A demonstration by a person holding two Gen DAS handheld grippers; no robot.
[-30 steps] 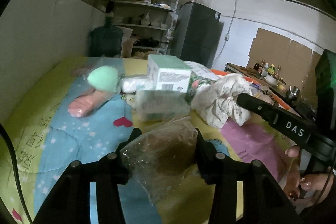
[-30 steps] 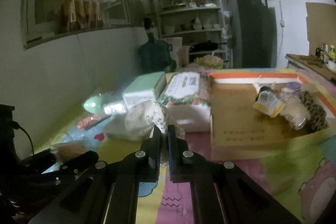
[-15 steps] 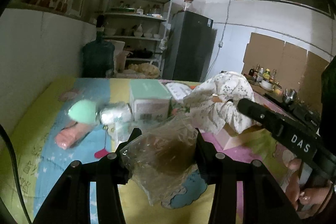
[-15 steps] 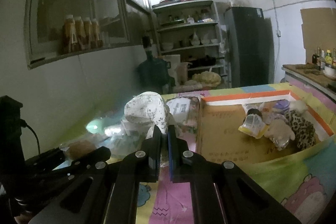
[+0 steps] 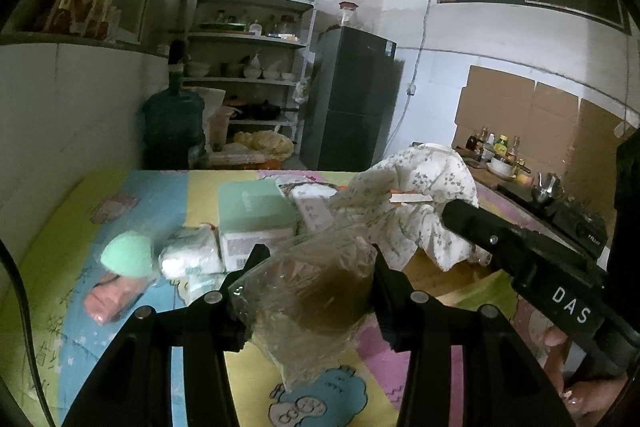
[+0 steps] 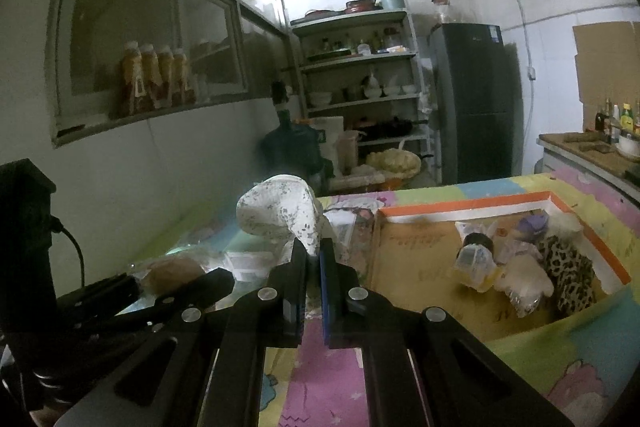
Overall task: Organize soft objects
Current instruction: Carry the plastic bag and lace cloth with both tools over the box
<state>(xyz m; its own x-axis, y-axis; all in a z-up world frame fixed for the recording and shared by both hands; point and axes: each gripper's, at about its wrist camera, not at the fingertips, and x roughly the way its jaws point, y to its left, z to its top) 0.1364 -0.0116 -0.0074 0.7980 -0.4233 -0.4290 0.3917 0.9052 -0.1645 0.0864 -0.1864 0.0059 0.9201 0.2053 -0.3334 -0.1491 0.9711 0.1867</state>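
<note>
Left gripper (image 5: pixel 316 277) jaws clamped on brown soft object in clear plastic bag (image 5: pixel 316 291), held above patterned mat (image 5: pixel 160 195). Right gripper (image 6: pixel 314 263) jaws pressed together, pinching floral white cloth (image 6: pixel 280 213), cloth raised clear of mat. Cardboard box (image 6: pixel 420 259) at mat's right edge holds leopard-print item (image 6: pixel 568 271) and bagged soft items. Green sponge (image 5: pixel 128 253), green-topped box (image 5: pixel 256 223) near mat's left side.

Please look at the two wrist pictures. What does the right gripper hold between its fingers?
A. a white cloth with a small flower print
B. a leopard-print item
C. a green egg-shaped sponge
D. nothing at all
A: in the right wrist view the right gripper is shut on the white floral cloth, which hangs lifted above the mat.
</note>
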